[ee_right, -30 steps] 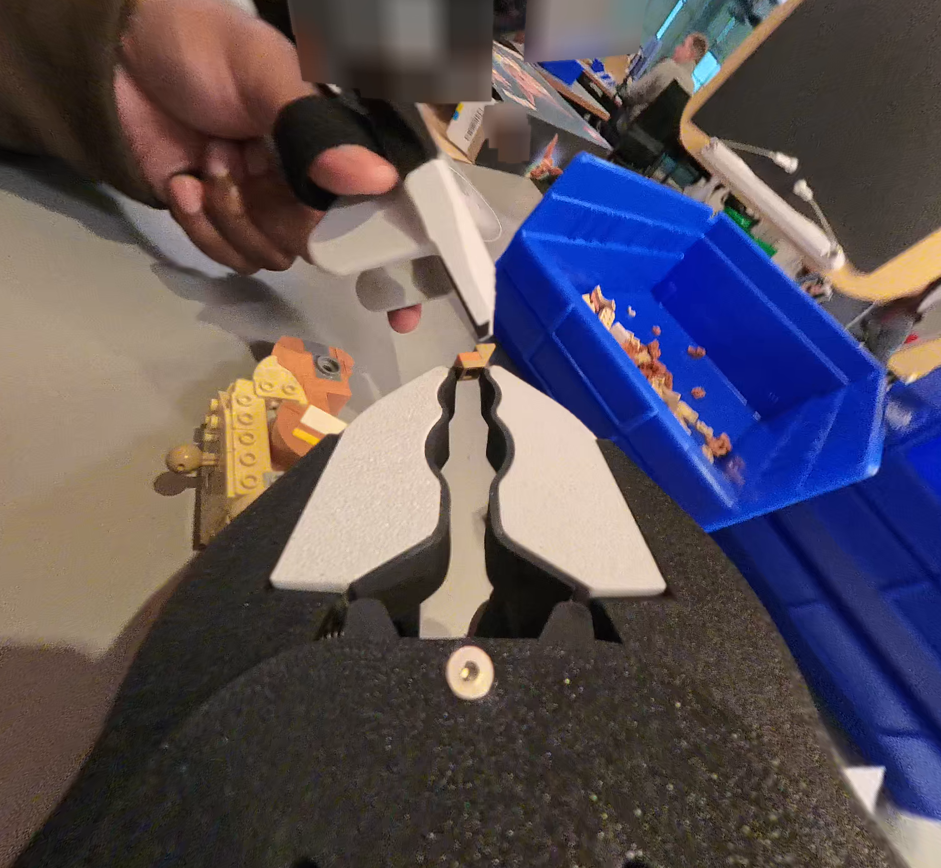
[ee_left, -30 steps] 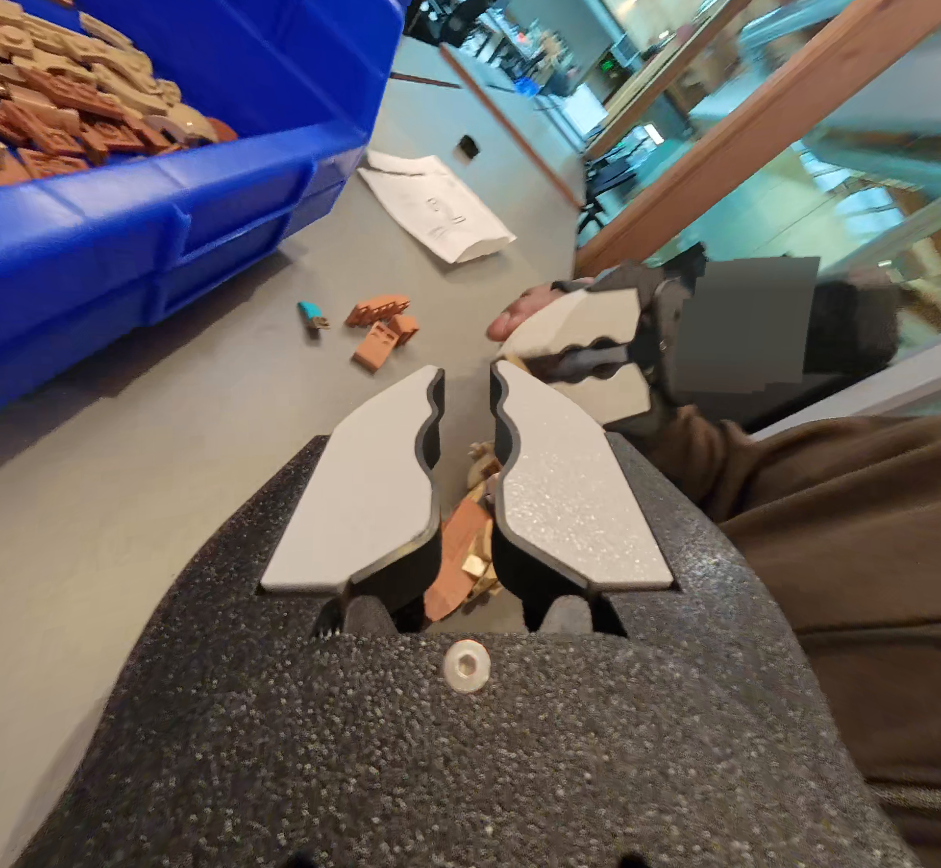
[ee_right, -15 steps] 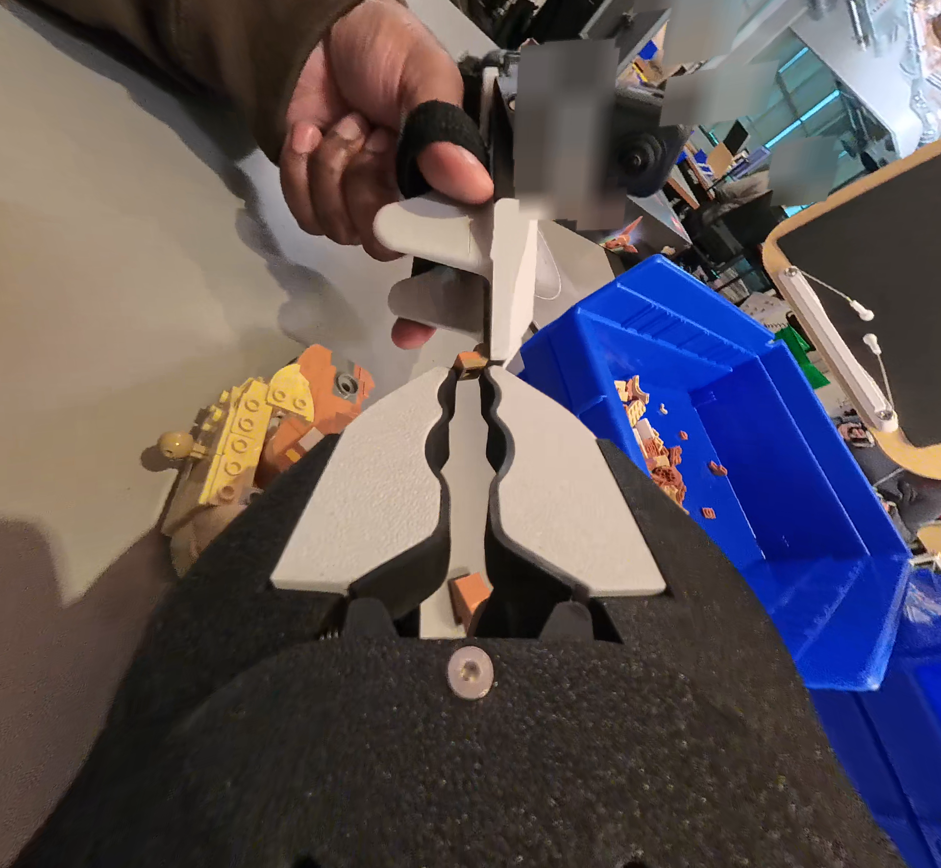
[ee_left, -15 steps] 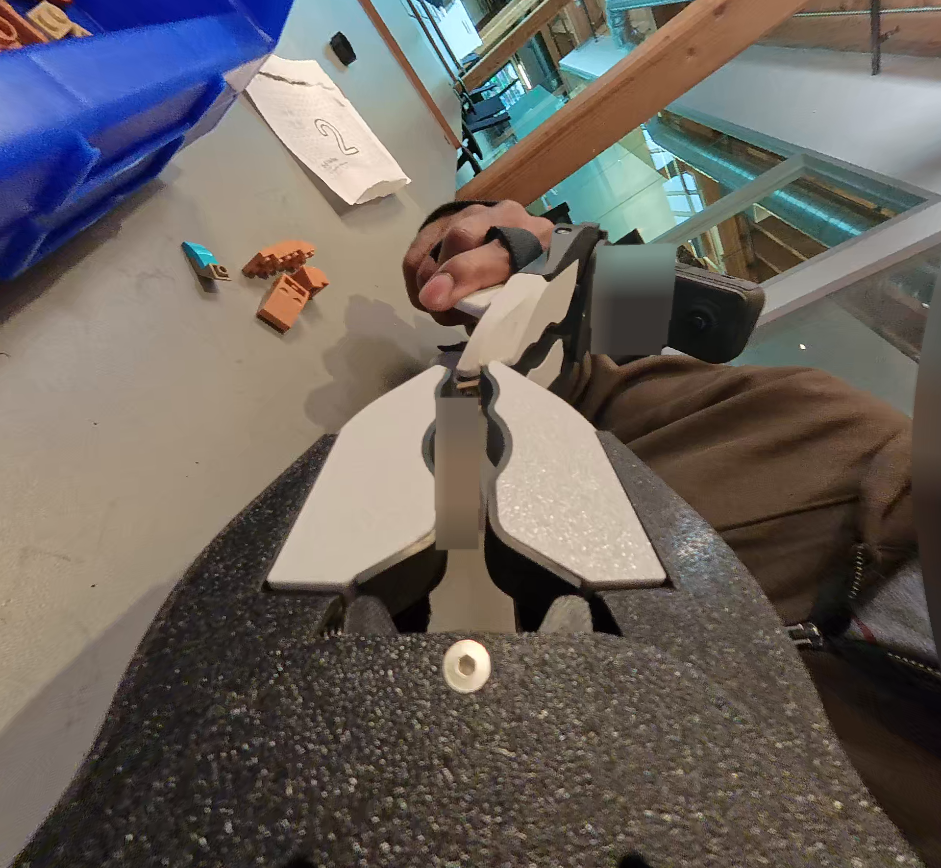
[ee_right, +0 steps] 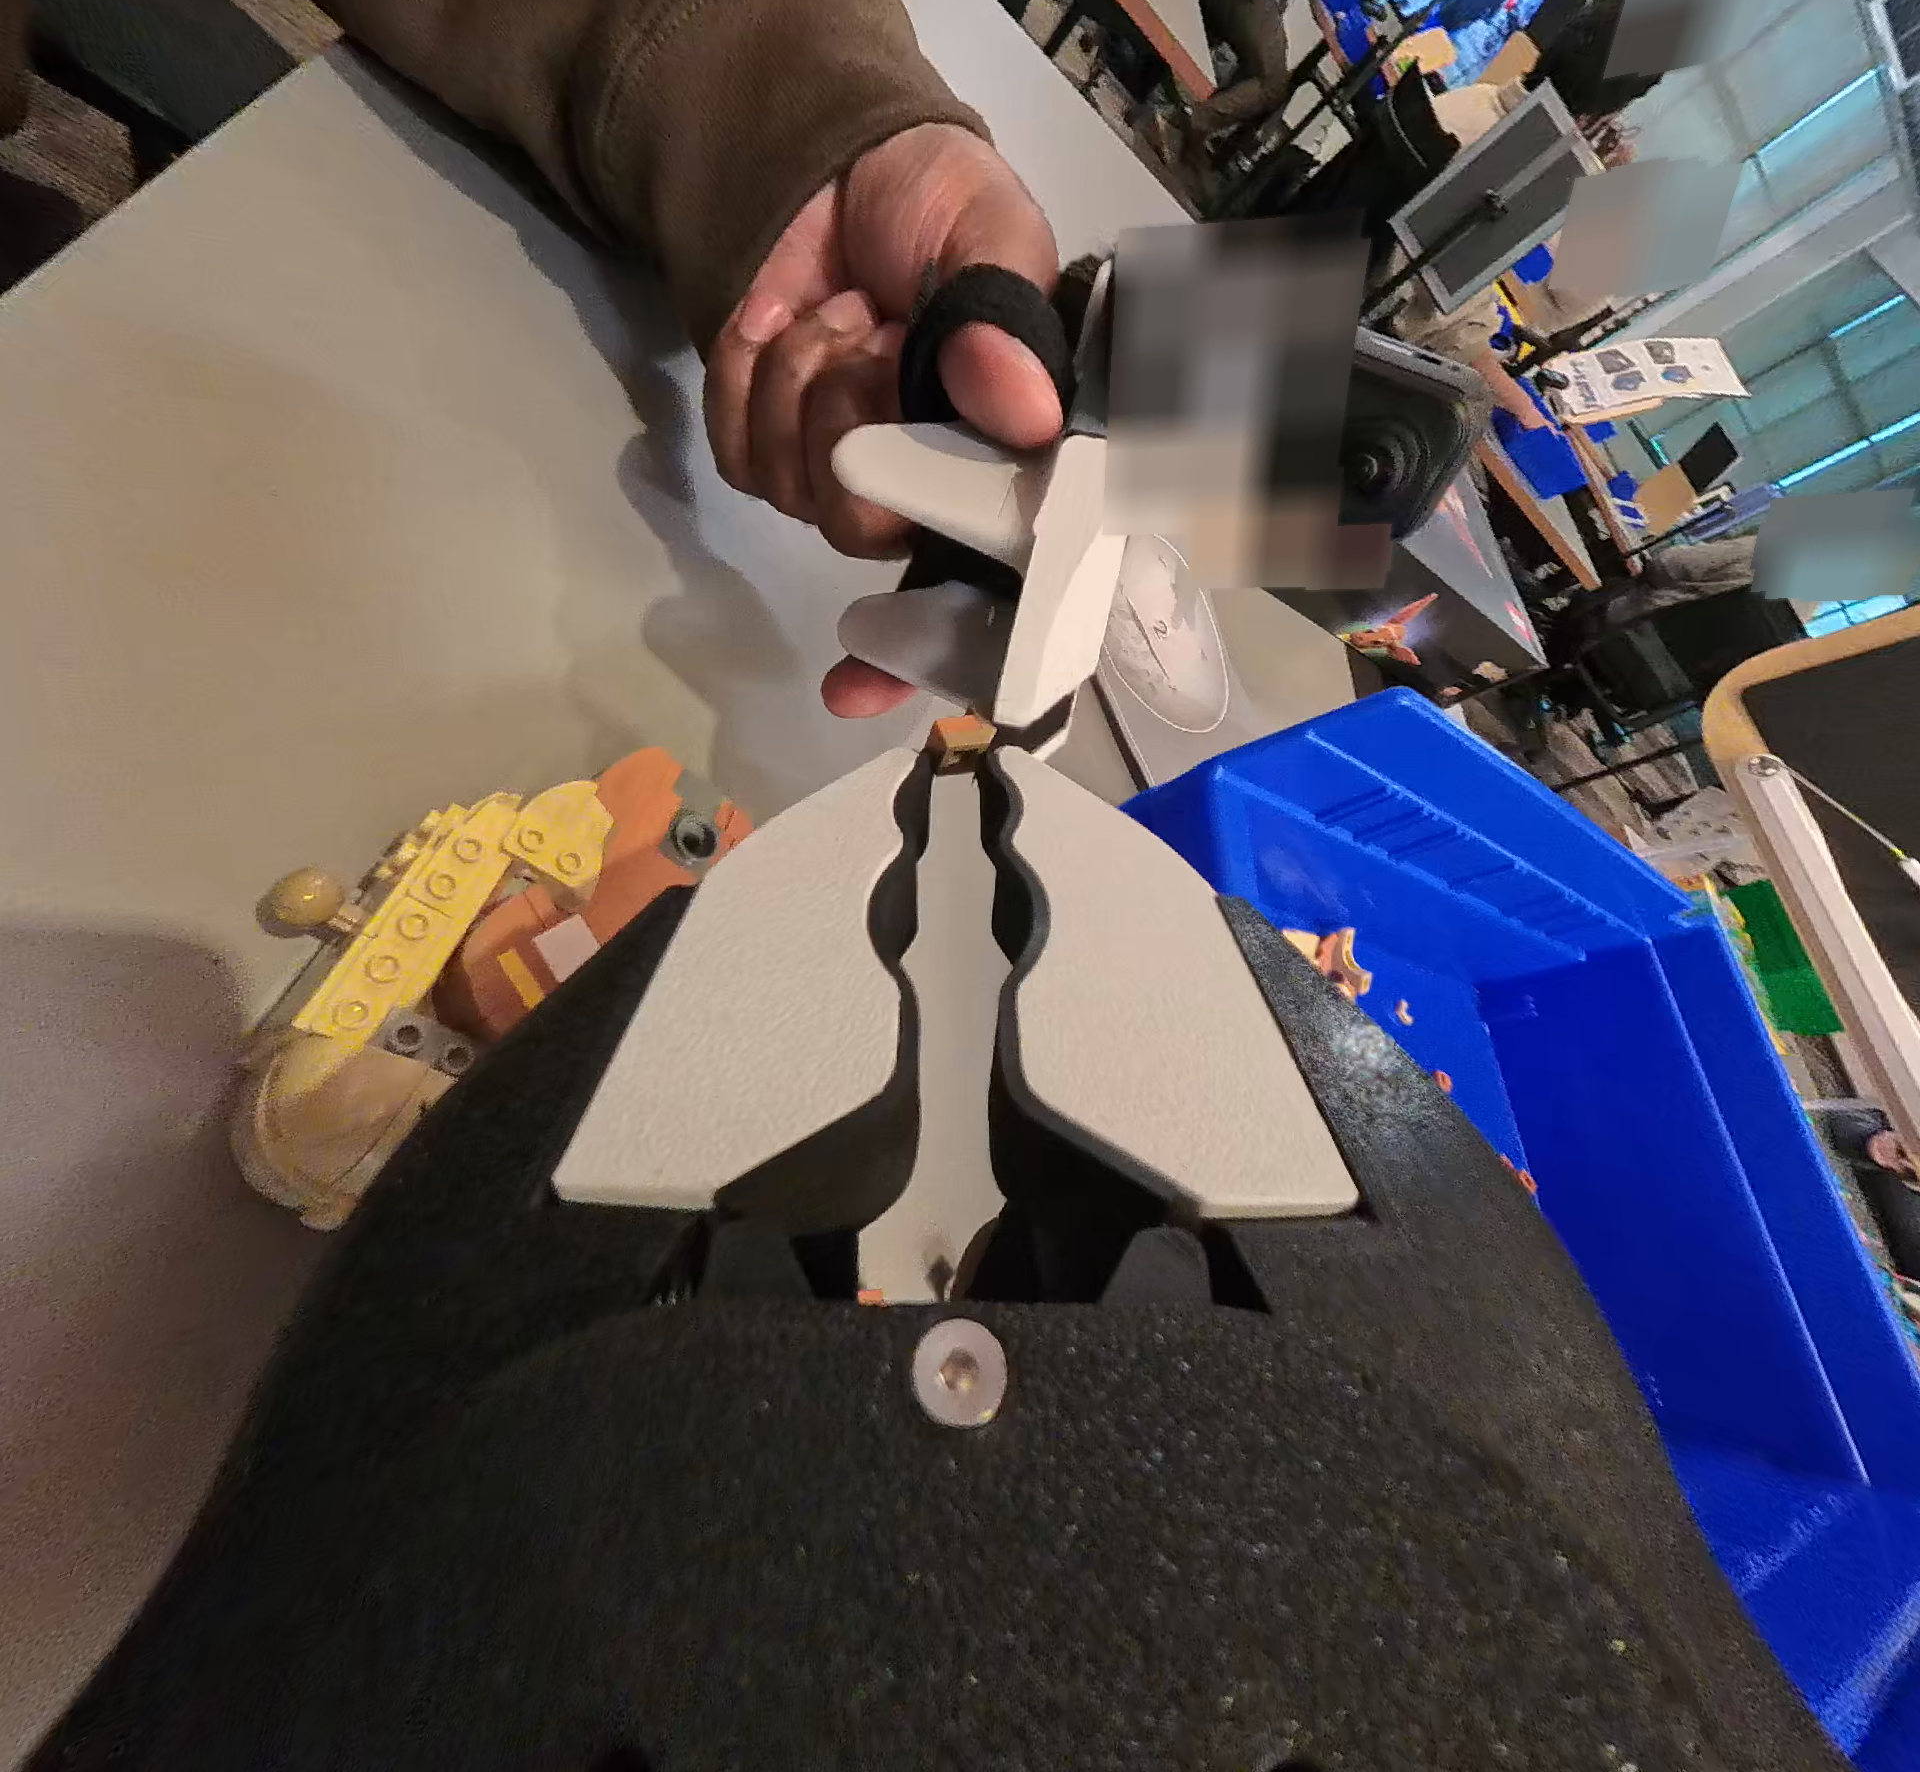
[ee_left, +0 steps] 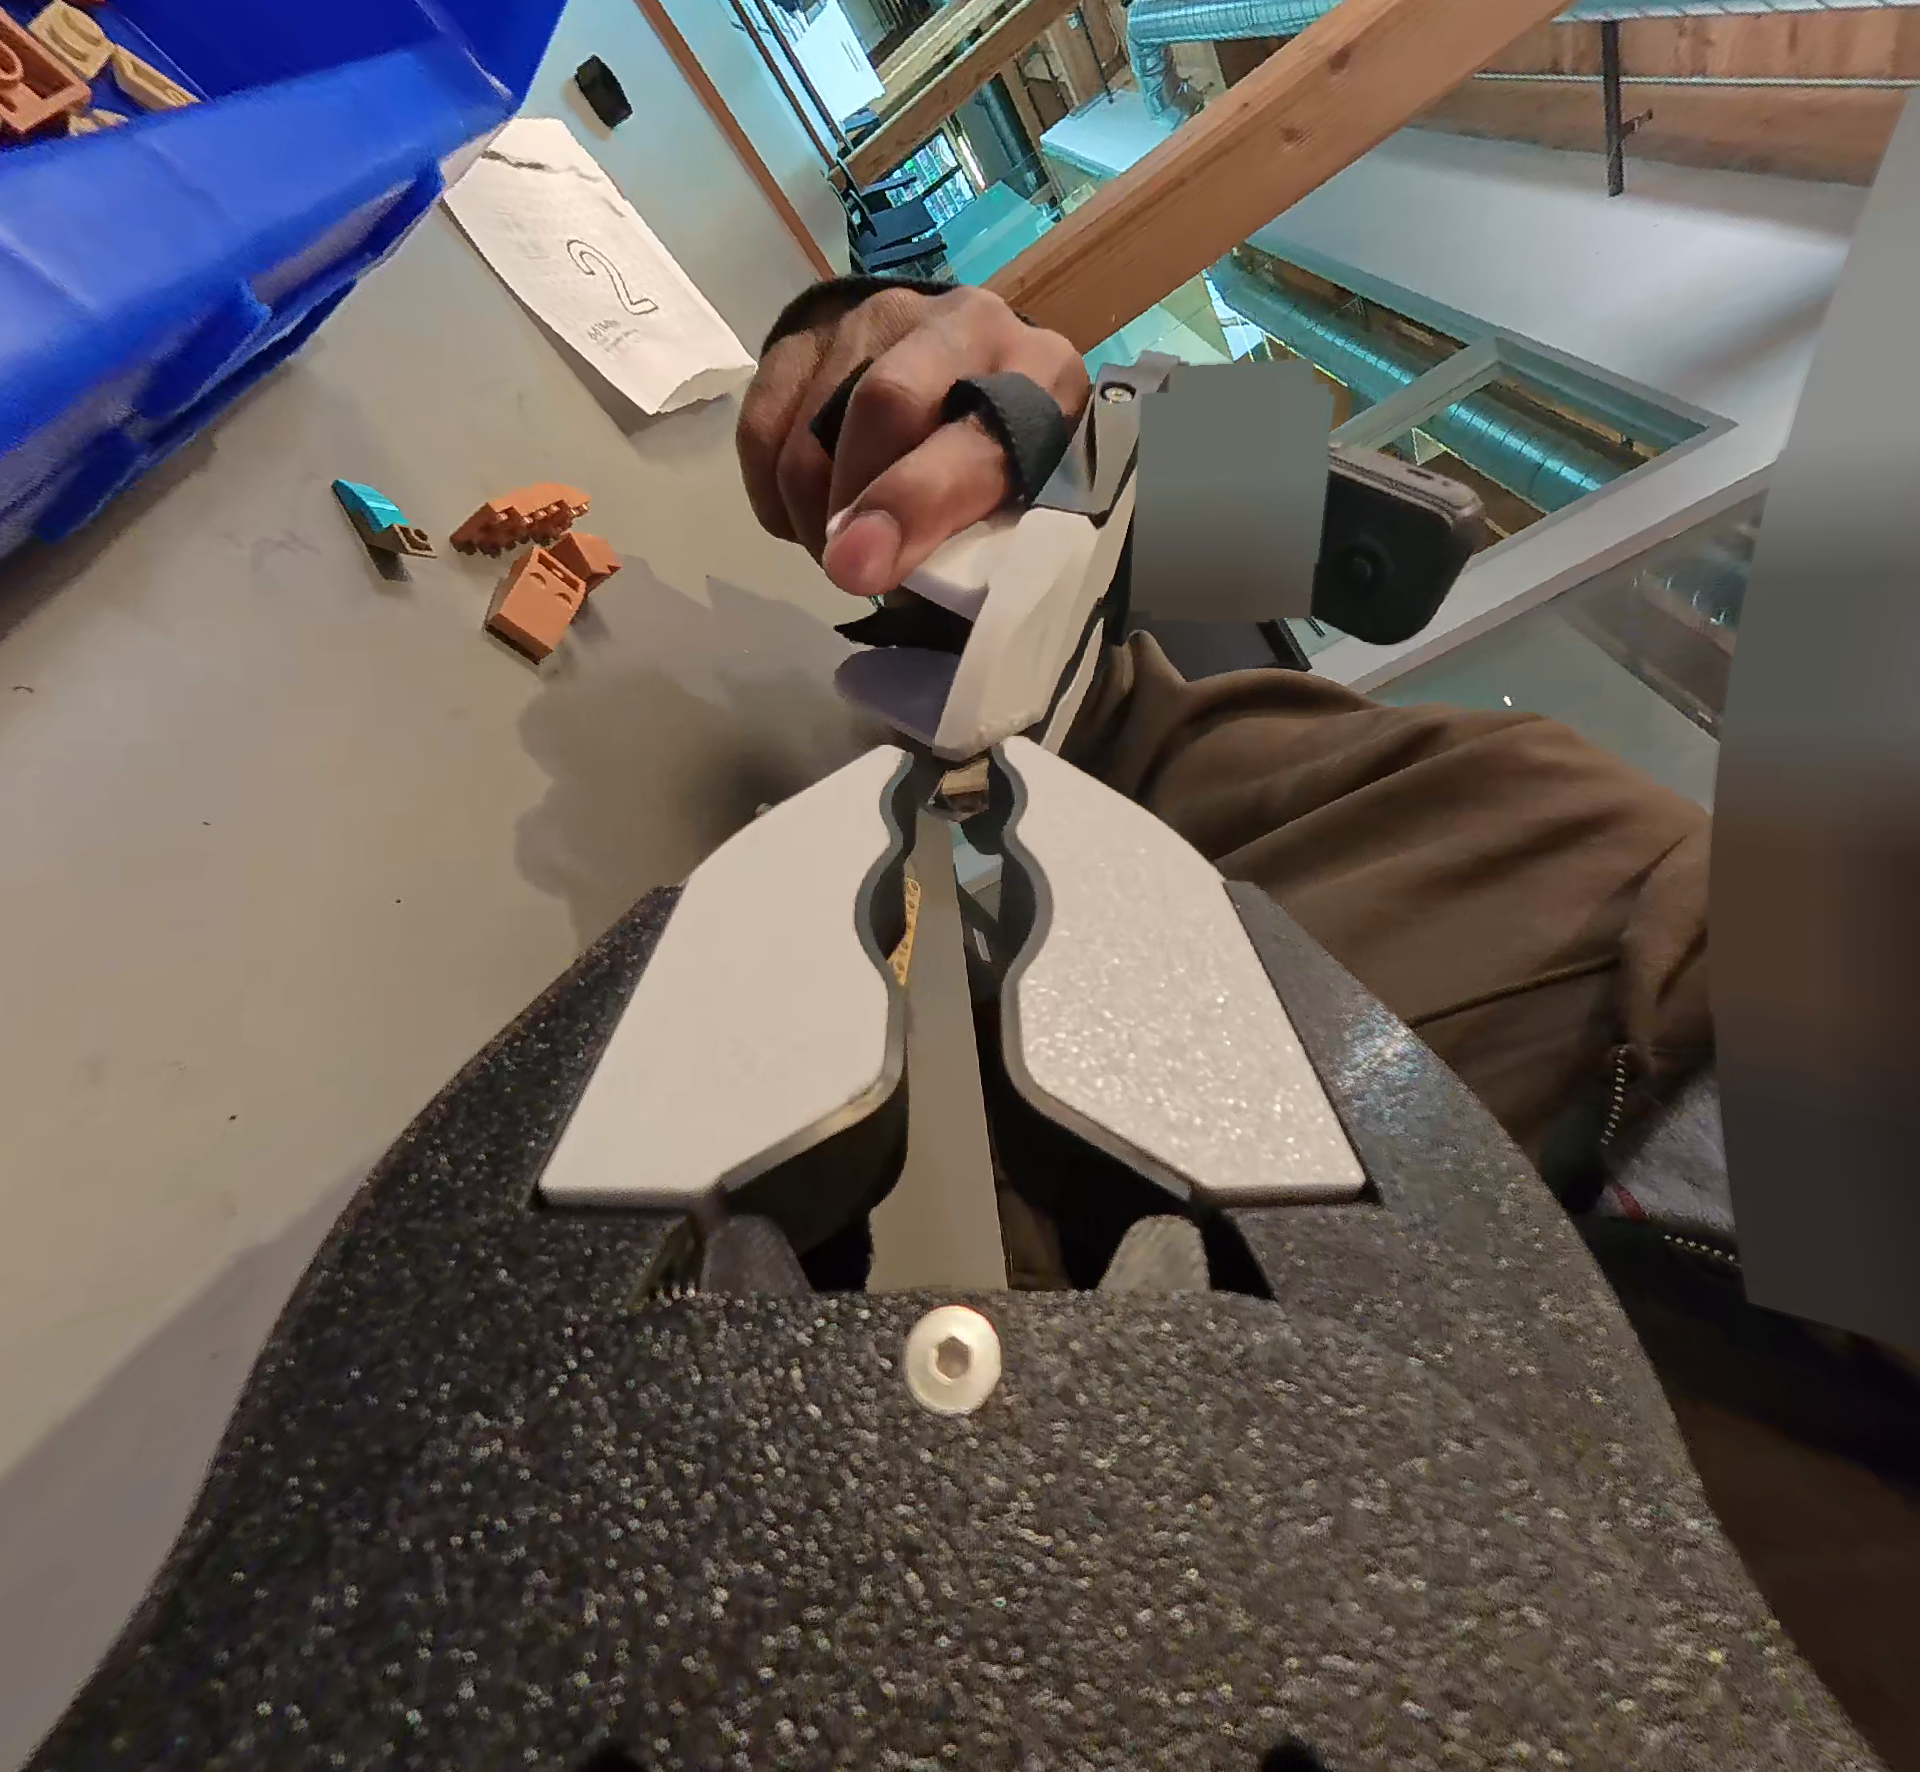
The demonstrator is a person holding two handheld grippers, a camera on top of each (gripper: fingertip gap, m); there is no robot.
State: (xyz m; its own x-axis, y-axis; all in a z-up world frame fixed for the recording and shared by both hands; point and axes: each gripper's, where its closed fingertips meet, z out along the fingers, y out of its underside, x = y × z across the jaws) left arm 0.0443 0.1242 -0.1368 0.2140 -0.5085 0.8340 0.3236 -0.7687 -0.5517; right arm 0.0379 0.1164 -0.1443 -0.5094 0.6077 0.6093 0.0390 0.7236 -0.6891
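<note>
Grippers meet tip to tip above a grey table [ee_left: 260, 891]. In the right wrist view we see the right gripper [ee_right: 958, 754] nearly closed, its two pale fingertips pressed on a small tan-orange toy brick [ee_right: 958, 743] that sits at the very tip of the jaws. The left gripper [ee_right: 1023, 720], held in a hand [ee_right: 883, 351] with a brown sleeve, comes down from above, and its tip touches or nearly touches the same brick.

In the left wrist view we see the left gripper [ee_left: 951, 777] with a narrow gap between its fingers. The small brick [ee_left: 958, 780] lies at that gap, against the right-hand finger, but the other gripper's tip covers part of it, so we cannot tell whether both pads press on it.

Open table lies to the left of both grippers. In the left wrist view, the wall of a blue bin [ee_left: 208, 195] bounds the upper left, with a sheet of paper [ee_left: 603, 268], a few loose reddish-brown bricks [ee_left: 540, 569] and a teal piece [ee_left: 374, 507] between the bin and the hand. In the right wrist view, a blue bin [ee_right: 1507, 943] stands close on the right, and a yellow-and-orange brick model [ee_right: 468, 912] lies just beside the gripper body on the left.
</note>
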